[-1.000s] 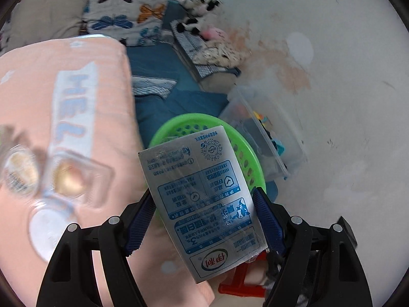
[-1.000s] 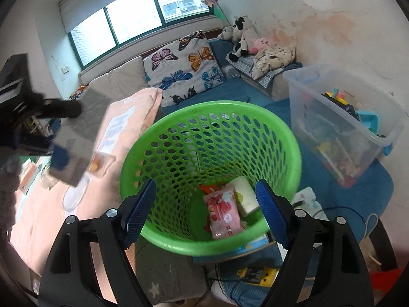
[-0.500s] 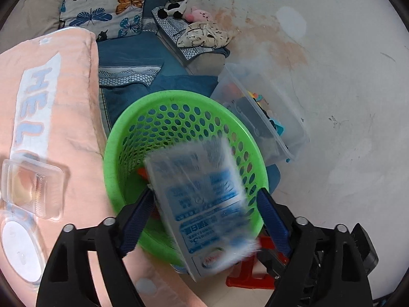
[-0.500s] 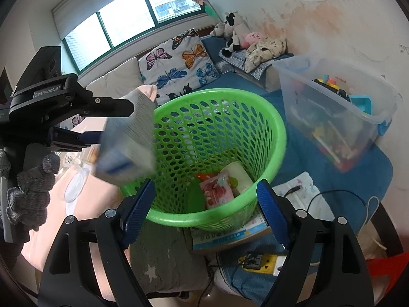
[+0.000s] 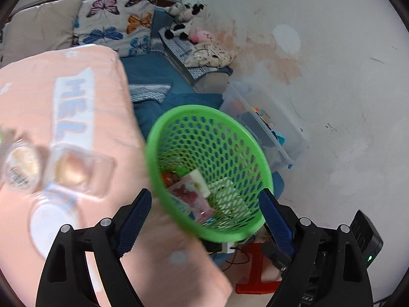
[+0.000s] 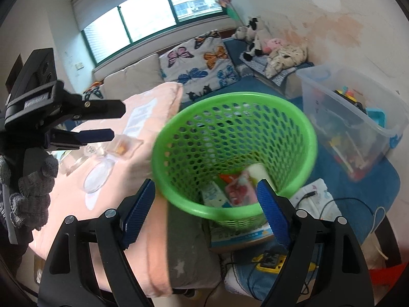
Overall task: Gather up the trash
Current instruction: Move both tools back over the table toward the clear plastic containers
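Beside the peach blanket (image 5: 46, 97) sits the green basket (image 5: 204, 117), holding a pink wrapper (image 5: 191, 199), a red packet (image 6: 227, 177), a white roll (image 6: 258, 171) and a blue-white carton (image 6: 213, 194). Left gripper (image 5: 204, 220) spread wide, nothing between the jaws, aimed down at the basket rim; in the right wrist view it hangs over the blanket (image 6: 79, 125), gloved hand (image 6: 30, 186) on the handle. Right gripper (image 6: 204, 212) spread too, empty, framing the basket's near rim. On the blanket: clear plastic tray (image 5: 76, 171), round cup (image 5: 21, 166), clear lid (image 6: 98, 175), all blurred. Clear storage bin (image 6: 358, 117) just right of the basket.
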The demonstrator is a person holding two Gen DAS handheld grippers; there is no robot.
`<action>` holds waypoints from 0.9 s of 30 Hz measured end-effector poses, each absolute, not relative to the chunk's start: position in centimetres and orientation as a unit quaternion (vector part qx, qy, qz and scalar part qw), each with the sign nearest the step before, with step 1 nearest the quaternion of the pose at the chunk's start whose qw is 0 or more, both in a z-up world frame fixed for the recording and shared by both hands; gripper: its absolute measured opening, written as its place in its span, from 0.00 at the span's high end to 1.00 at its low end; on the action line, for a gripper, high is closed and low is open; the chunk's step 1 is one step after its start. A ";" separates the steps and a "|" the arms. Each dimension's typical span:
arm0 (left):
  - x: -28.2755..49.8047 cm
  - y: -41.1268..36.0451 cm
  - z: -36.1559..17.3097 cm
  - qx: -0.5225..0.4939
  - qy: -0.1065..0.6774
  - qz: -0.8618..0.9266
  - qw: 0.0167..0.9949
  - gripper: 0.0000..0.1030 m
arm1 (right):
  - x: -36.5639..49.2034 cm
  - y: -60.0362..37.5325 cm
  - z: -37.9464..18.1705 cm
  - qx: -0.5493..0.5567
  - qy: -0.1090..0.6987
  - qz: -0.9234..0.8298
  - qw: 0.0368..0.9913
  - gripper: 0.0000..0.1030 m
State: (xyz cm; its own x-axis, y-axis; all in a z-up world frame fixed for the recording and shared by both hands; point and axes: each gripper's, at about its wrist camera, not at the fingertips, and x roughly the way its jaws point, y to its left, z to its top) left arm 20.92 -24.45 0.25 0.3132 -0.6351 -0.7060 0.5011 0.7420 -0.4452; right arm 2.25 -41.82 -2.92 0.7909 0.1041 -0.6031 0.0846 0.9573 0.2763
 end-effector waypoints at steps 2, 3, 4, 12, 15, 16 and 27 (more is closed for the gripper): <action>20.7 -23.1 0.2 -0.068 0.465 -0.343 0.814 0.20 | 2.5 -41.1 -2.8 0.144 0.325 0.014 0.935 0.21; 20.6 -22.2 0.2 -0.068 0.462 -0.338 0.817 0.20 | 2.6 -40.7 -2.8 0.142 0.325 0.019 0.935 0.21; 20.5 -21.3 0.2 -0.069 0.460 -0.332 0.820 0.20 | 2.8 -40.1 -2.7 0.138 0.327 0.026 0.935 0.21; 20.6 -13.3 -0.1 -0.104 0.449 -0.277 0.843 0.20 | 5.0 -35.8 -2.3 0.113 0.338 0.073 0.932 0.20; 20.8 -10.8 -0.3 -0.120 0.448 -0.256 0.848 0.20 | 5.9 -34.1 -2.2 0.101 0.341 0.091 0.930 0.20; 20.9 -10.0 -0.4 -0.125 0.447 -0.250 0.850 0.20 | 6.2 -33.5 -2.1 0.098 0.342 0.097 0.930 0.20; 21.2 -3.5 -1.2 -0.158 0.440 -0.199 0.861 0.20 | 9.2 -28.3 -2.4 0.066 0.359 0.154 0.918 0.20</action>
State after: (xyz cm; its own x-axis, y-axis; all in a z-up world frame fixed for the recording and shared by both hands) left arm 21.23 -3.53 -1.18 0.5331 -0.4816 -0.6956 0.2028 0.8710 -0.4476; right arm 9.22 -28.28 -2.43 0.6947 0.3295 -0.6394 -0.2353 0.9441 0.2309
